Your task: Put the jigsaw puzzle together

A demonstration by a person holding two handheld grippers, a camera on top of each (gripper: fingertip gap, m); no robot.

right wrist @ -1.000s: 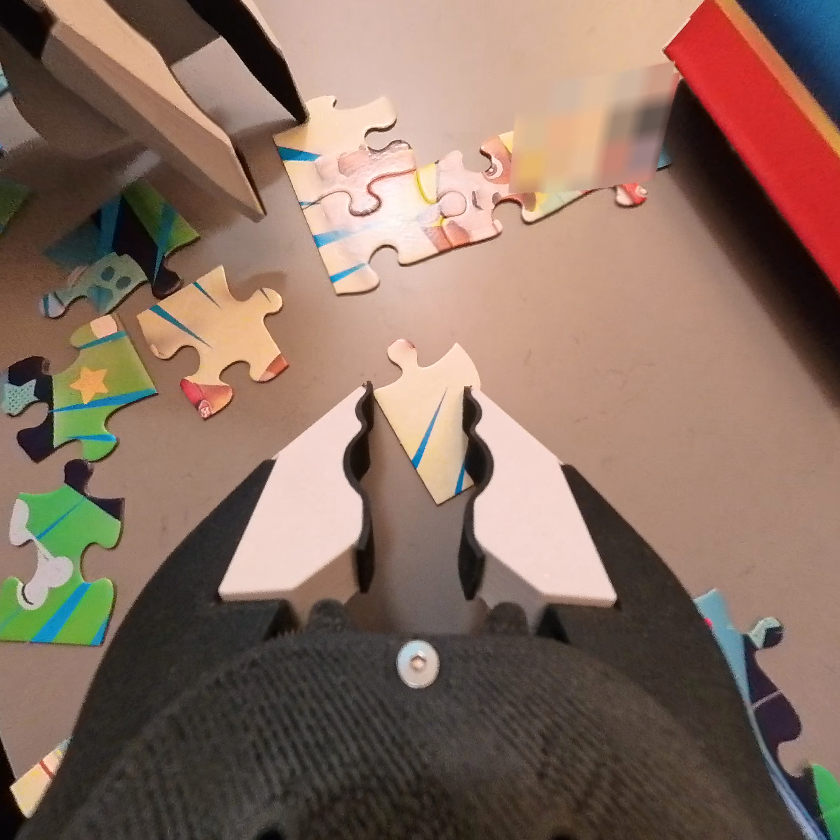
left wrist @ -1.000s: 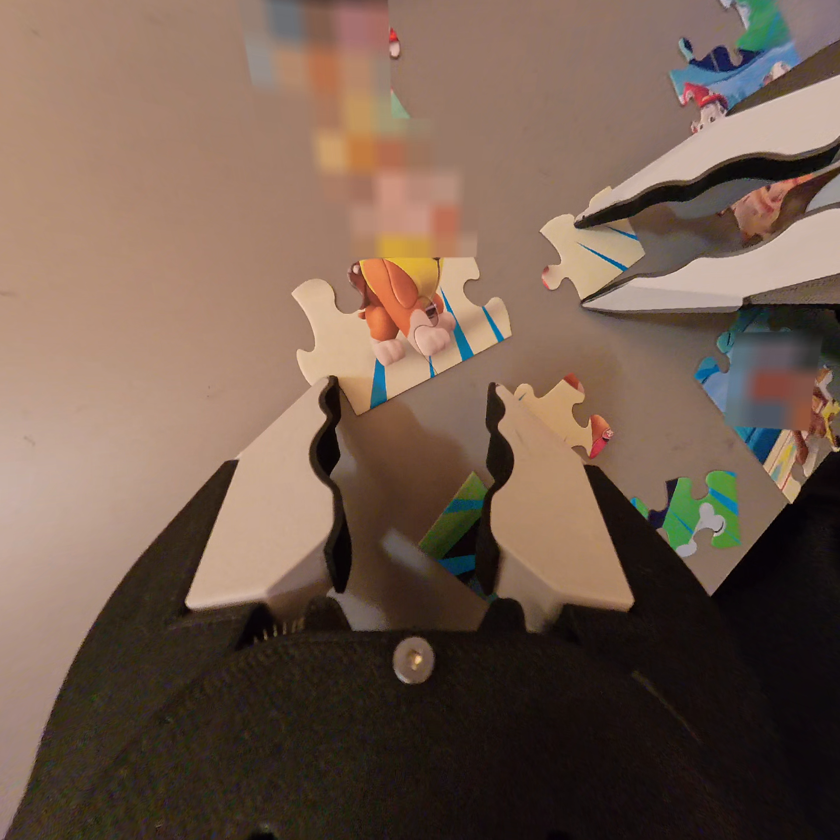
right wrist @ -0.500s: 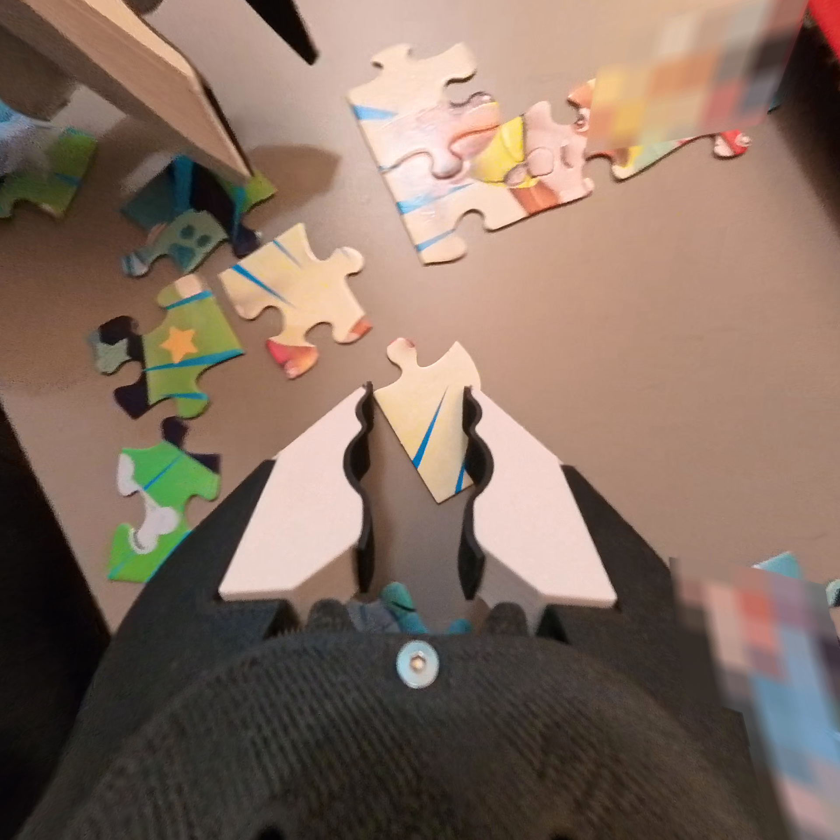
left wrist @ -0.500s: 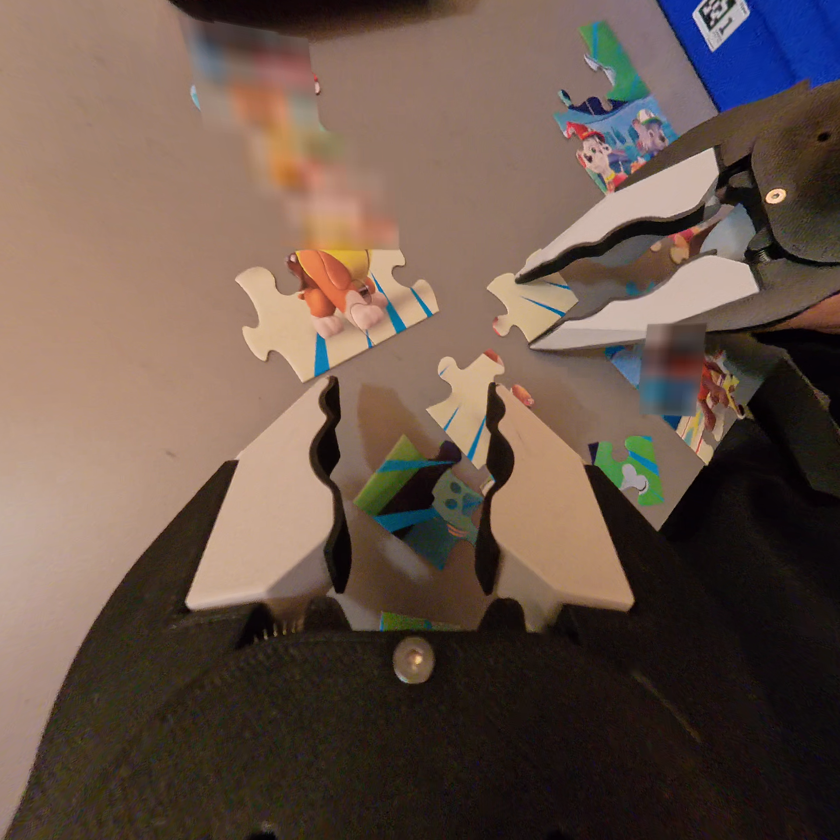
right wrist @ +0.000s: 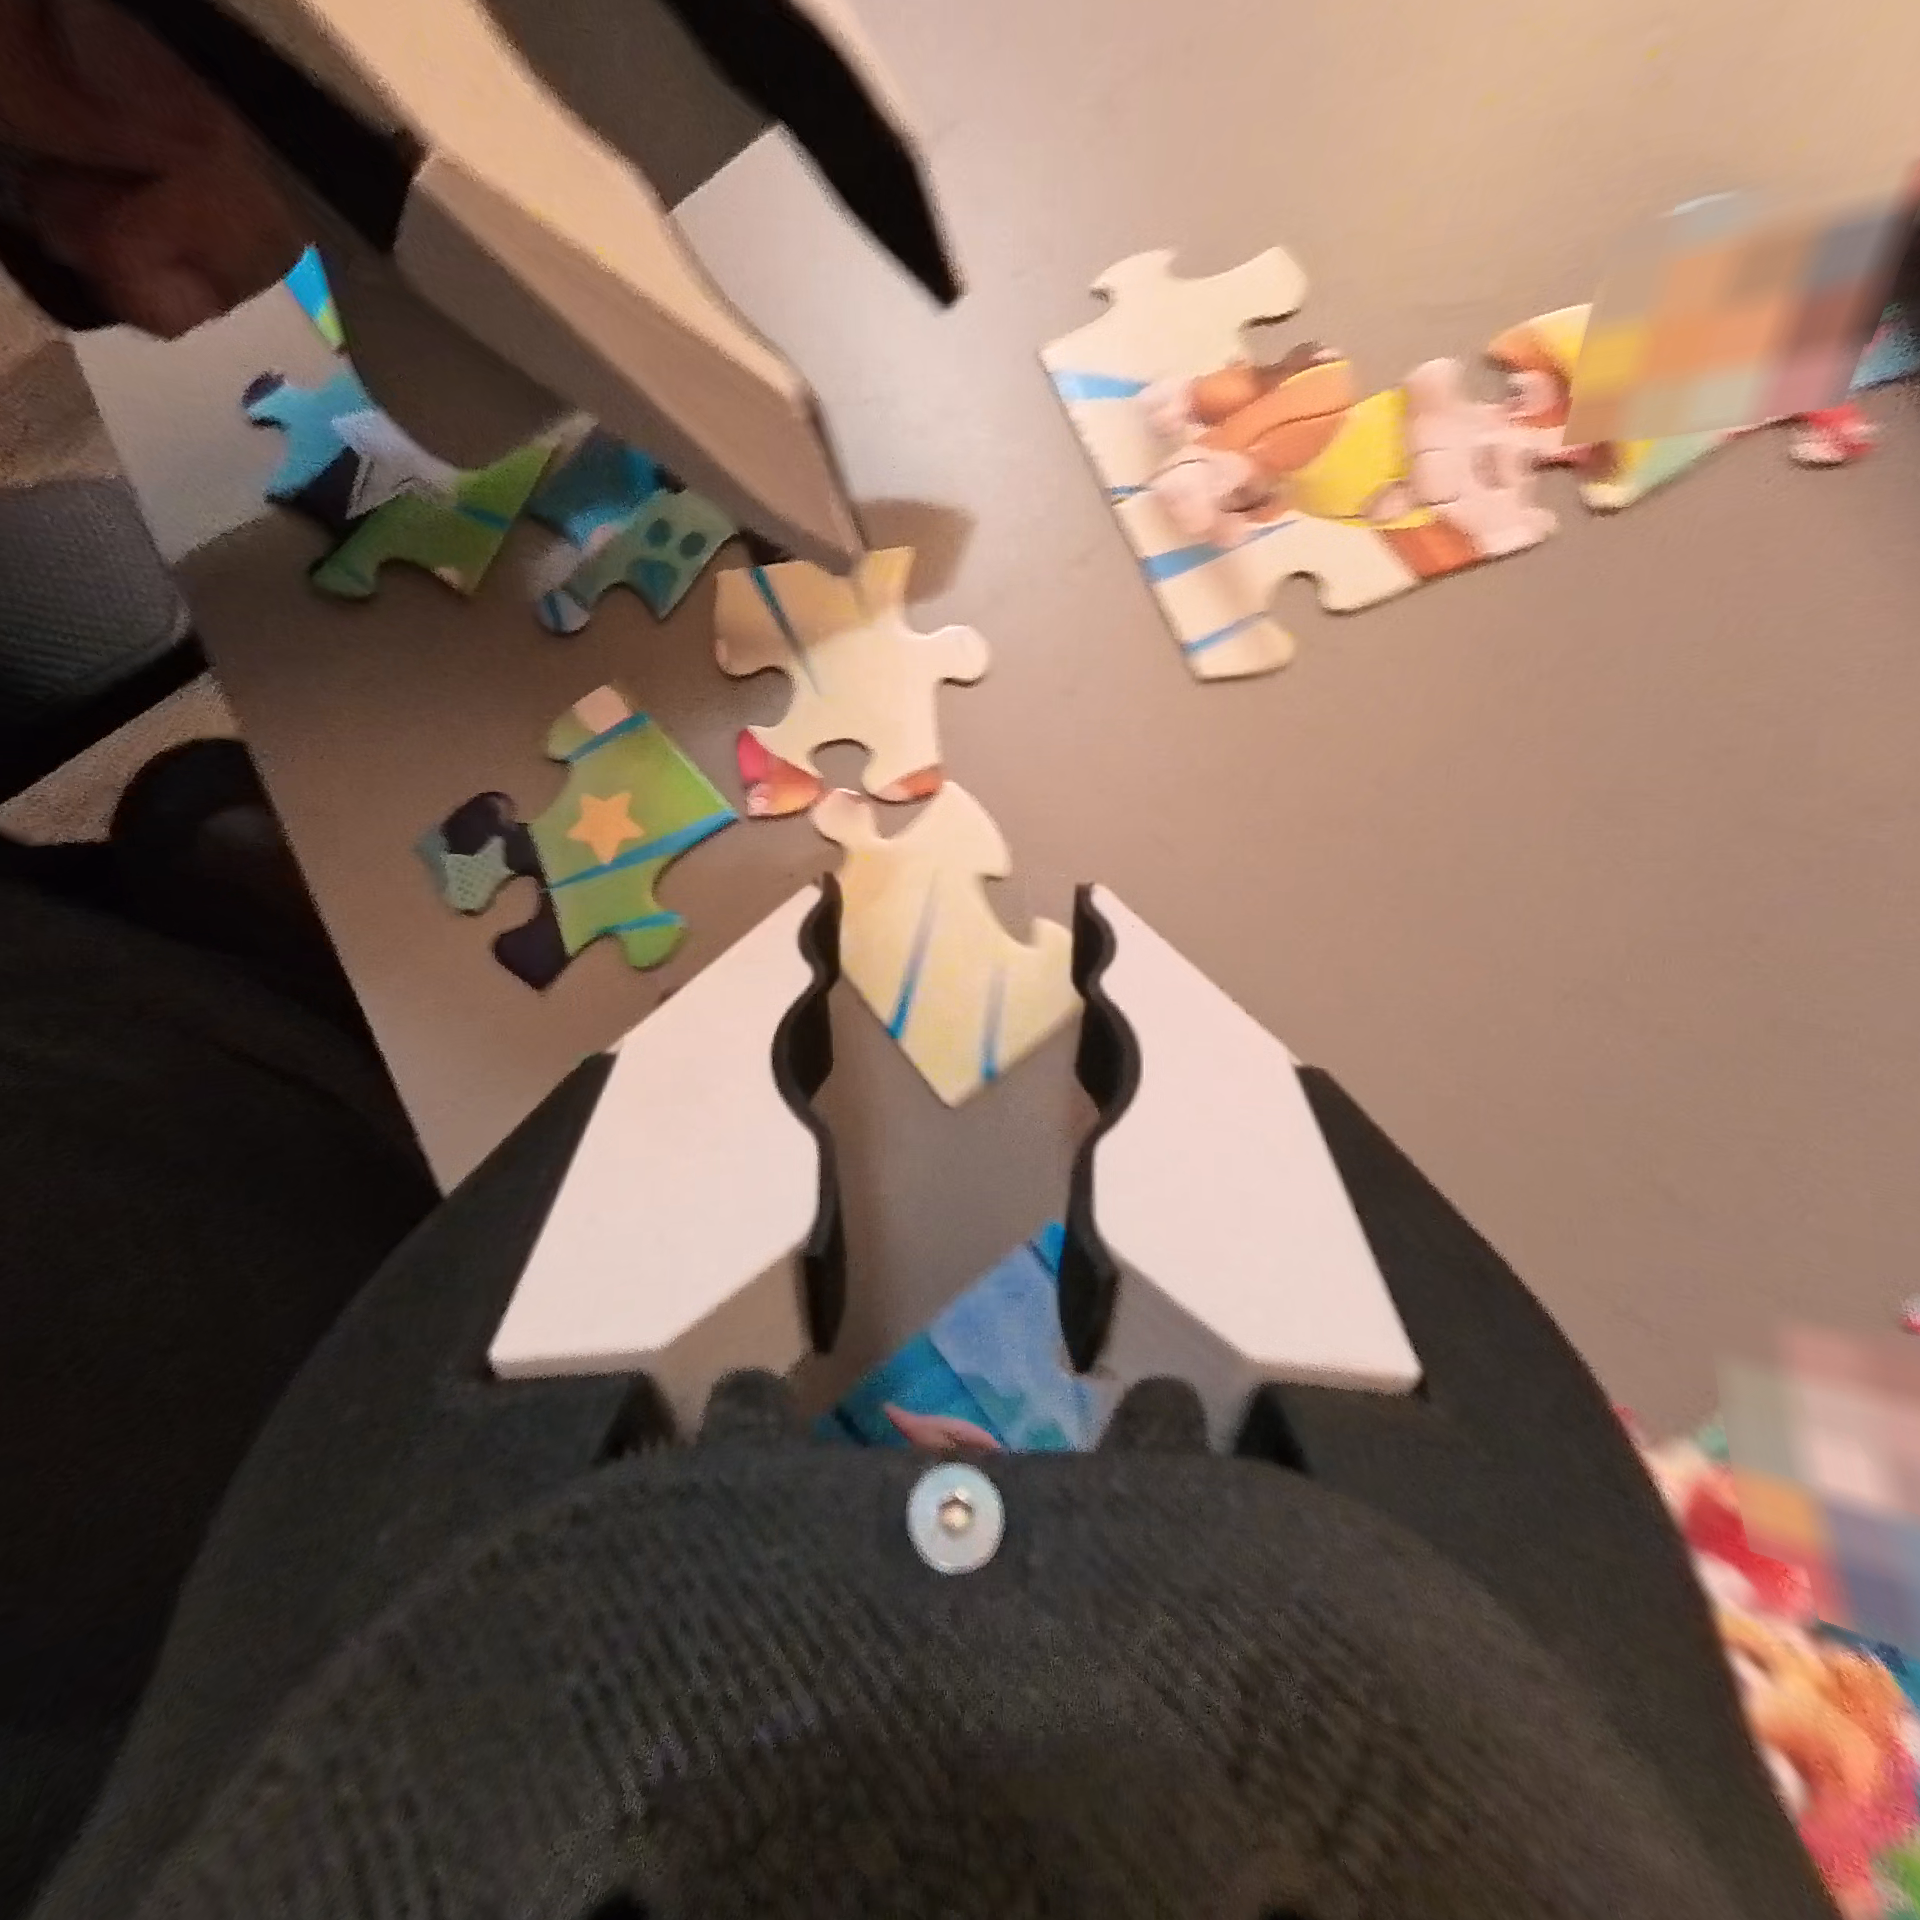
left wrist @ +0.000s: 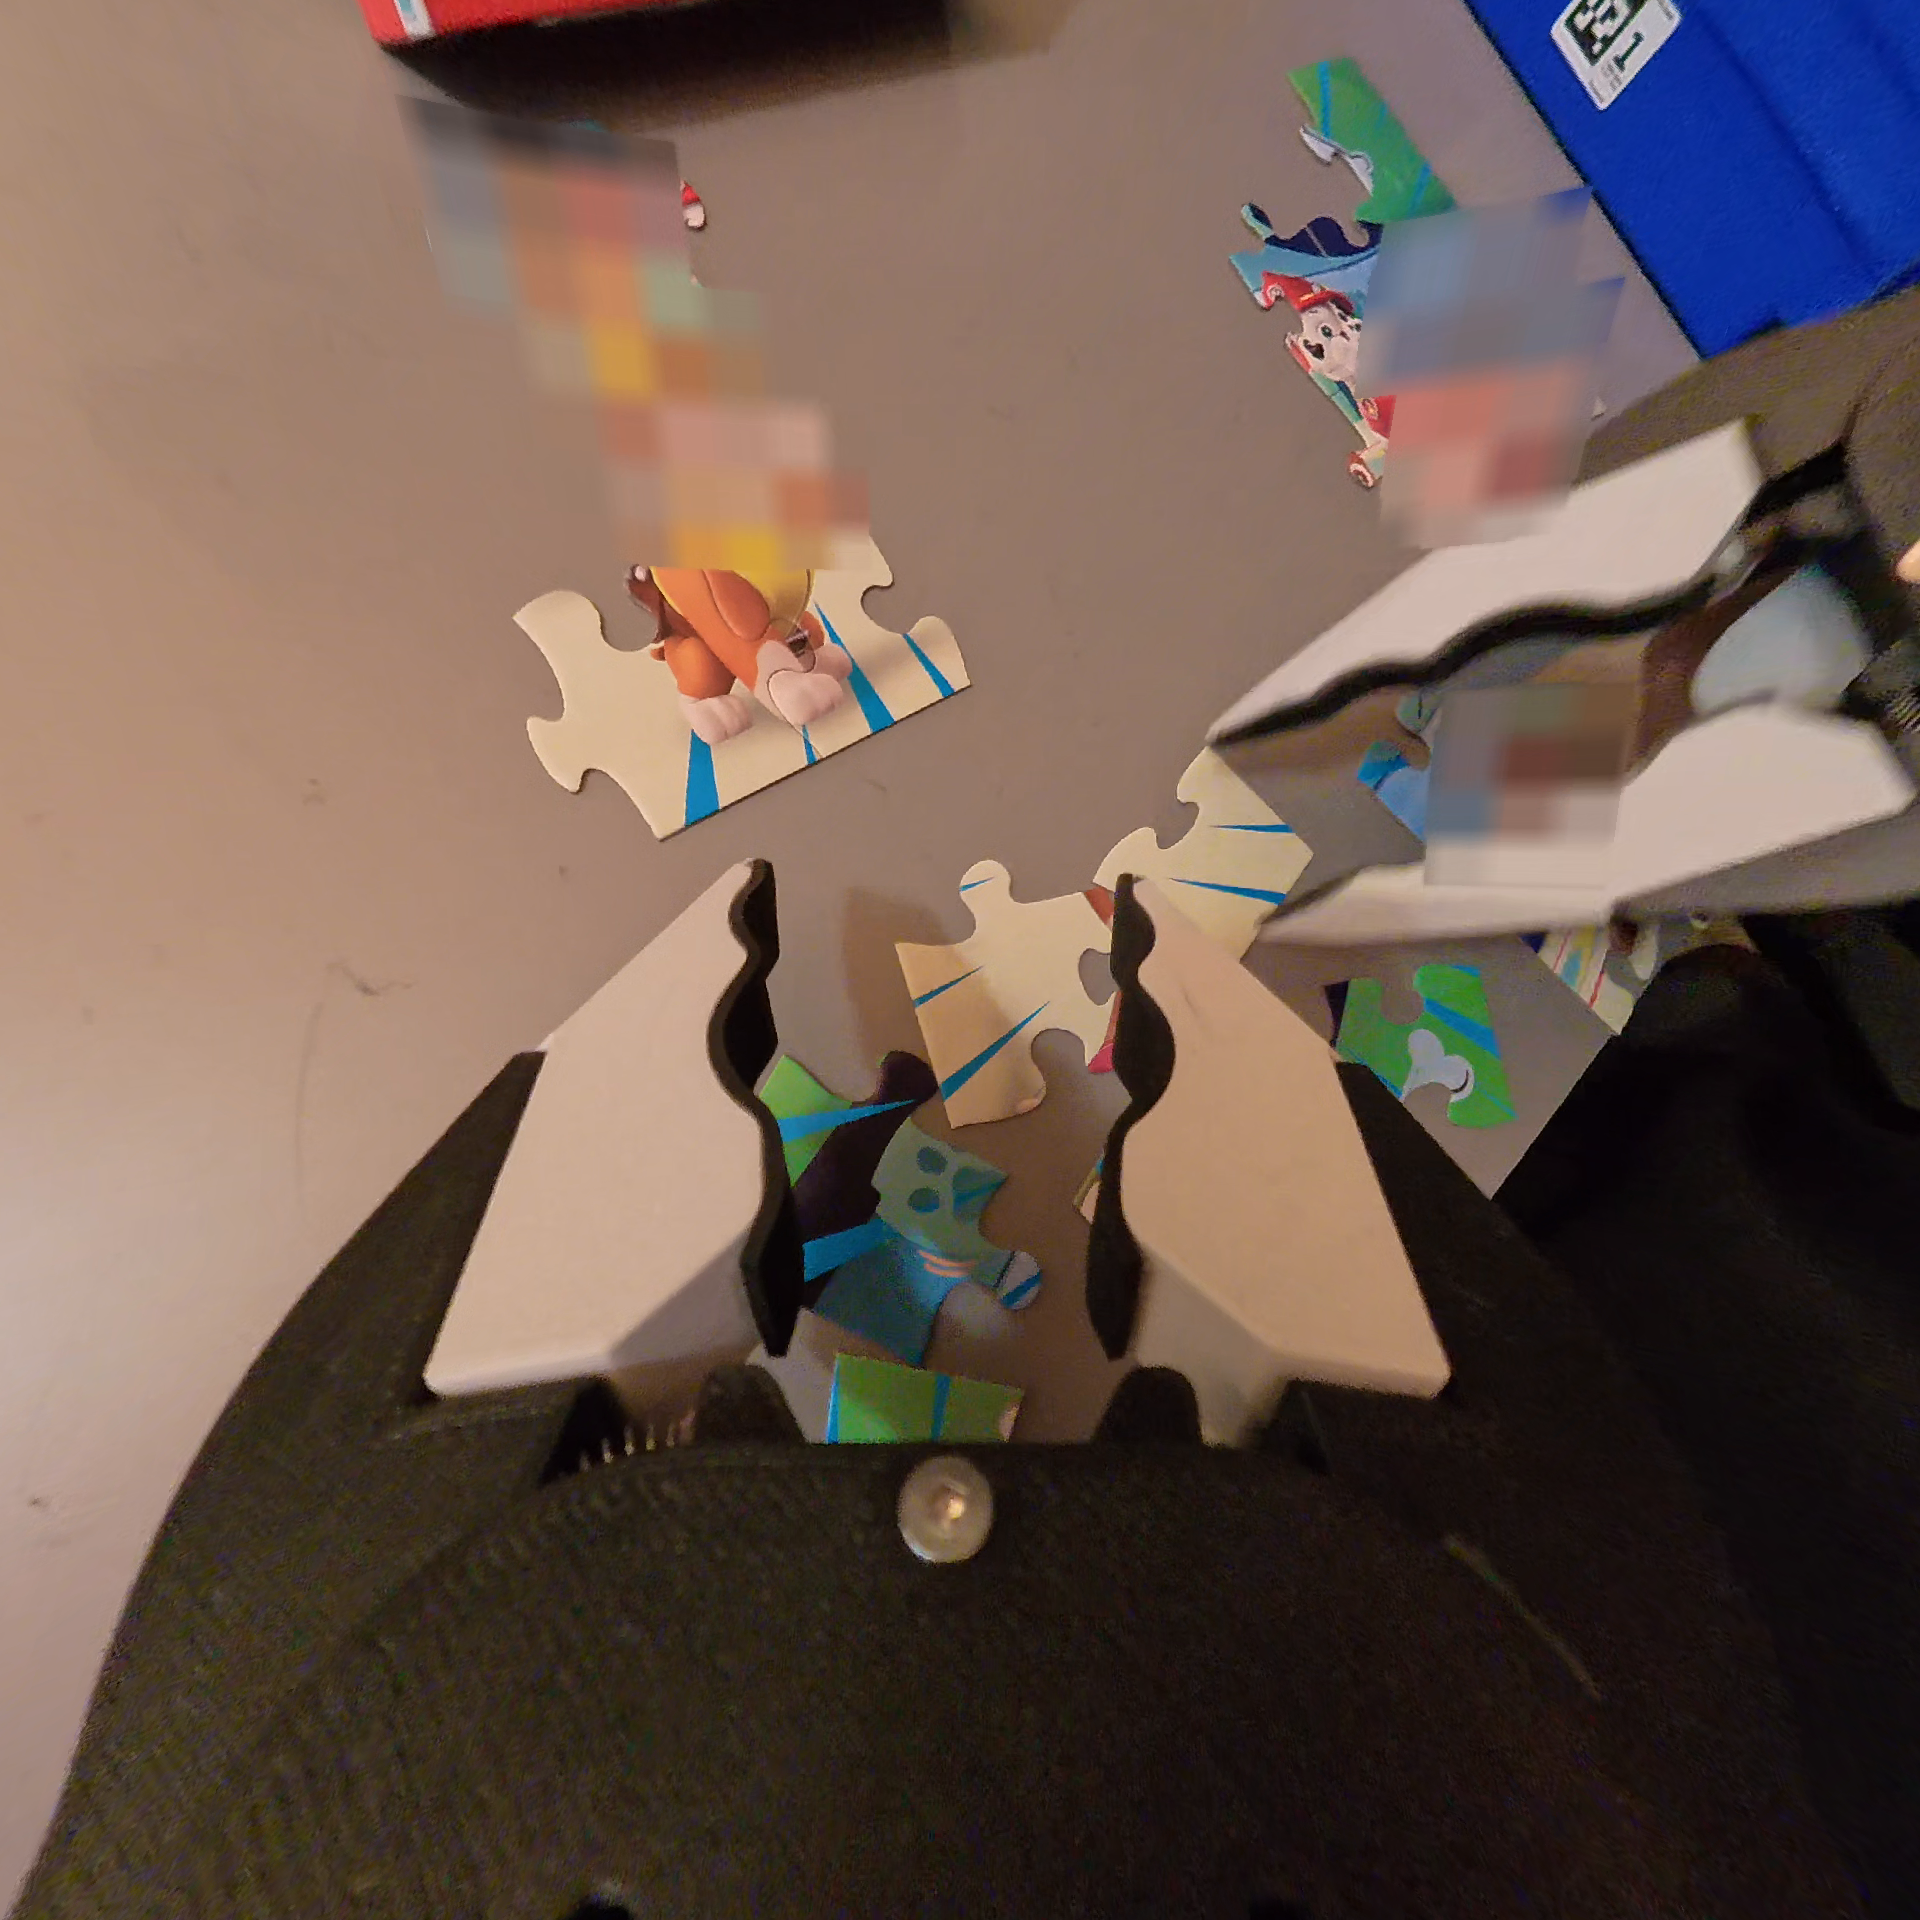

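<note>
My right gripper (right wrist: 956,888) is open. A cream puzzle piece with blue stripes (right wrist: 956,987) lies flat on the grey table (right wrist: 1455,883) between its pads, and its knob meets a second cream piece with a red corner (right wrist: 862,675). The left wrist view shows the same gripper (left wrist: 1242,831) low over that striped piece (left wrist: 1216,852). My left gripper (left wrist: 940,878) is open and empty. It hovers above the second cream piece (left wrist: 997,997) and a green and teal piece (left wrist: 904,1195). Joined pieces with an orange pup (left wrist: 727,707) lie ahead and also show in the right wrist view (right wrist: 1299,468).
Loose green pieces (right wrist: 603,842) (left wrist: 1423,1049) lie by the table's near edge. More joined pieces (left wrist: 1320,301) lie far right, next to a blue box (left wrist: 1714,156). A red box (left wrist: 623,21) is at the far edge. My left gripper's finger (right wrist: 623,343) stands over the pieces at the upper left.
My right gripper's pads have spread and let go of the striped cream piece, which has turned and now lies beside the other cream piece. Both grippers have drawn back toward the near edge.
</note>
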